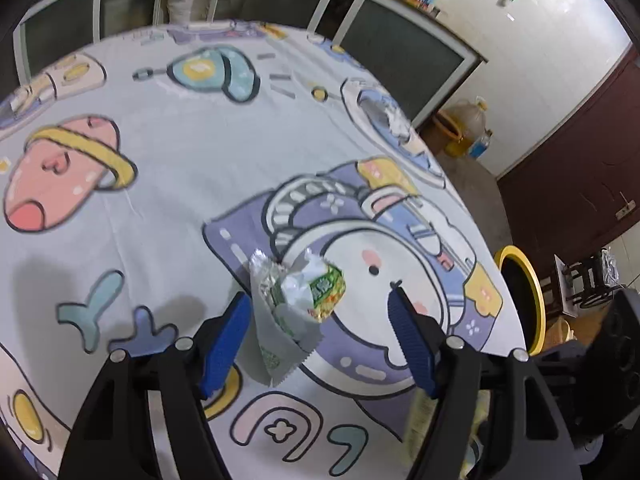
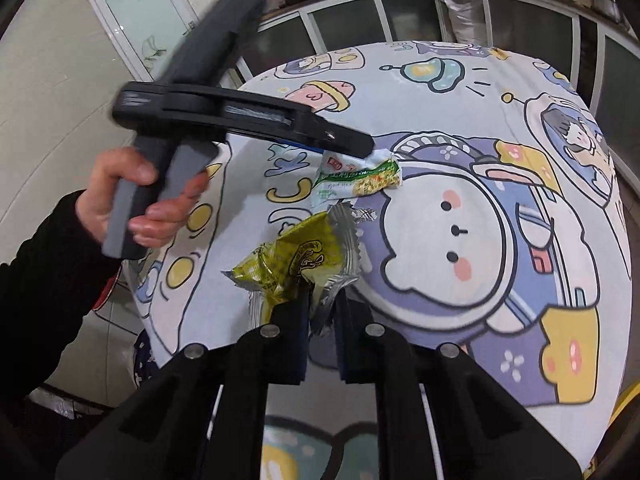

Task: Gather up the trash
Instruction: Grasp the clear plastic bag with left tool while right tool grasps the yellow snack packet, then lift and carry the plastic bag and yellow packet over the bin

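- I see my left gripper (image 1: 320,312), jaws apart, around a crumpled green-and-white wrapper (image 1: 308,296) on the cartoon-printed tablecloth (image 1: 180,168).
- My right gripper (image 2: 322,320) is clamped on a yellow foil wrapper (image 2: 296,264).
- Glass-fronted cabinets (image 1: 400,52) stand behind; a yellow-rimmed bin (image 1: 524,300) sits beside the table.

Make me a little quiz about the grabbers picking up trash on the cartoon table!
1. True or false: the right gripper is clamped on the yellow wrapper.
2. What lies between the open fingers of the left gripper? A) a spoon B) the green-and-white wrapper C) a cup
3. Fill in: the round bin beside the table has a ____ rim.

Key: 1 true; 2 B; 3 yellow.
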The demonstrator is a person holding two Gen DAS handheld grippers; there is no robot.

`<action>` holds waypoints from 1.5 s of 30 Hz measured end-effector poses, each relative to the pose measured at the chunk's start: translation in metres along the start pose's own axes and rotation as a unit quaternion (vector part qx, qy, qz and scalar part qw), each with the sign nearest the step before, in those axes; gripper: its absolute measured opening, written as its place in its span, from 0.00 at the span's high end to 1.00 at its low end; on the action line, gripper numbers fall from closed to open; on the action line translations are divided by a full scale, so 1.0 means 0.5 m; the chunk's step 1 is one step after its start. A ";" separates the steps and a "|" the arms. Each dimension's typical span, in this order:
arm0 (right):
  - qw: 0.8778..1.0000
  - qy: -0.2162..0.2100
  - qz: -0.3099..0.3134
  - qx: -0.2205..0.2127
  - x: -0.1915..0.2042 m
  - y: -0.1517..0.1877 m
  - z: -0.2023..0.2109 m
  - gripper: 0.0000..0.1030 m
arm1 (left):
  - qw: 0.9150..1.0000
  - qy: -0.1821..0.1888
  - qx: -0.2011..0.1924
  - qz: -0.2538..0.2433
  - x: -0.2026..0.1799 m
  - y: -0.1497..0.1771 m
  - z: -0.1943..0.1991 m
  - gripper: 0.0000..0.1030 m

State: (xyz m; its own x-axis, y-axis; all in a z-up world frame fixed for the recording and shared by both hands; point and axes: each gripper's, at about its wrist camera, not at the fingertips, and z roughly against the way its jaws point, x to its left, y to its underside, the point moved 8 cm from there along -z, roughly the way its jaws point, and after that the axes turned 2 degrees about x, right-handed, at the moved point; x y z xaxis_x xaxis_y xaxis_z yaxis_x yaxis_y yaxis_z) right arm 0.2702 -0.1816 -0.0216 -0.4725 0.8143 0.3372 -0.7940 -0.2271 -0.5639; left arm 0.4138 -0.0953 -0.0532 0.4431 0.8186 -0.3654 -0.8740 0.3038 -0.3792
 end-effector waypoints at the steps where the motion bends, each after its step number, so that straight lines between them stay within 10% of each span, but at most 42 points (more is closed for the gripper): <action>1: 1.000 0.000 0.001 -0.001 0.002 0.003 0.006 0.89 | 1.000 -0.009 0.005 0.000 0.003 0.004 -0.008 0.35; 3: 1.000 0.000 0.002 -0.005 0.002 0.006 0.015 0.89 | 0.999 -0.037 0.019 -0.010 0.003 0.016 -0.034 0.39; 7: 1.000 0.005 0.004 -0.011 0.001 0.007 0.031 0.89 | 0.998 -0.049 0.040 -0.022 -0.003 0.033 -0.072 0.80; 30: 0.999 0.029 -0.034 -0.026 -0.019 0.090 0.108 0.89 | 0.997 -0.057 -0.056 0.015 -0.016 0.142 0.115 0.83; 45: 0.962 0.198 -0.147 -0.121 -0.265 0.182 0.398 0.89 | 0.988 -0.002 -0.100 -0.114 -0.369 0.080 0.069 0.83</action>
State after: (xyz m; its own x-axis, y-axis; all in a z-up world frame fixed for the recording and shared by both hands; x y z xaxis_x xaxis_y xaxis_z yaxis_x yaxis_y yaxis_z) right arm 0.1847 -0.4166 0.0324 -0.0217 0.9747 0.2224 -0.7365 0.1349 -0.6628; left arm 0.2902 -0.2175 0.0286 0.6232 0.7416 -0.2485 -0.6941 0.3780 -0.6126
